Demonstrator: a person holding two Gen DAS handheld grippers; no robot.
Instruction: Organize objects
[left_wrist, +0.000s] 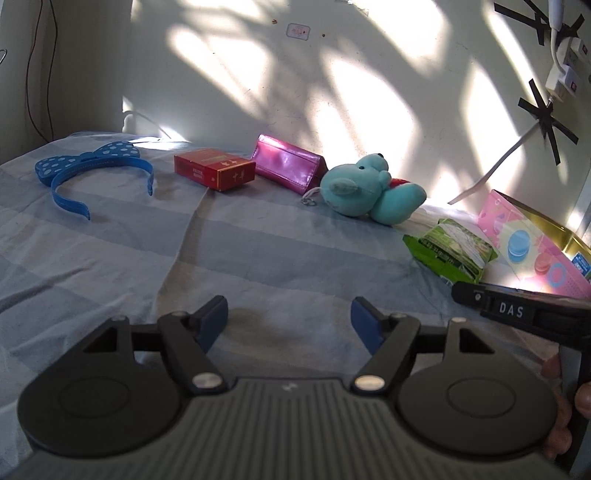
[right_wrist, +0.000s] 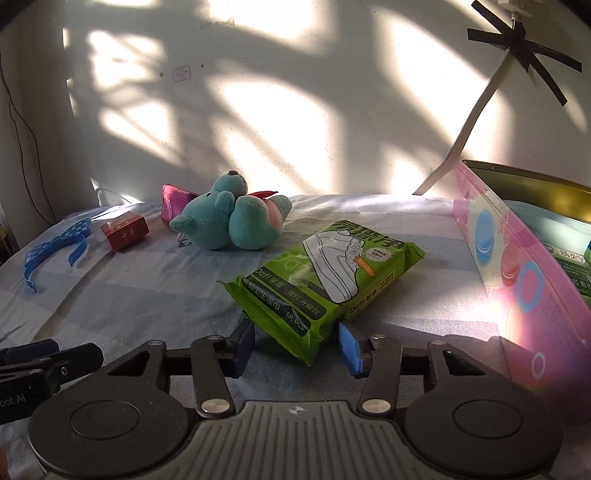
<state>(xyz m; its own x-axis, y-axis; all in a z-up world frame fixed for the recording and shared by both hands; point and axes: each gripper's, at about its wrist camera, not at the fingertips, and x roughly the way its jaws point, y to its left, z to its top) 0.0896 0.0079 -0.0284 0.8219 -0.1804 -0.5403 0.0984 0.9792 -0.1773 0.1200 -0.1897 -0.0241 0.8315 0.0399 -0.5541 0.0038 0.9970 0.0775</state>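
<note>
Right wrist view: the right gripper (right_wrist: 297, 345) hovers low over a bed covered by a blue striped sheet (right_wrist: 129, 295), its jaws apart on either side of the near corner of a green wet-wipes pack (right_wrist: 325, 273); whether the blue pads (right_wrist: 351, 347) touch the pack is hard to tell from this angle. The pack lies flat near the bed's right side, just beside a pink box (right_wrist: 524, 273) printed with macarons, which stands at the right edge. Behind the pack, toward the far edge by the wall, a teal plush toy (right_wrist: 229, 218) lies on its side, with a magenta pouch (right_wrist: 173, 203) just behind it. A red carton (right_wrist: 125, 230) sits to the left of them, and a blue polka-dot bow headband (right_wrist: 55, 243) lies near the far left corner.

Left wrist view: the left gripper (left_wrist: 288, 321) is held over a bare stretch of sheet near the bed's front edge, jaws wide apart and holding nothing, well apart from the row of things along the far edge.
</note>
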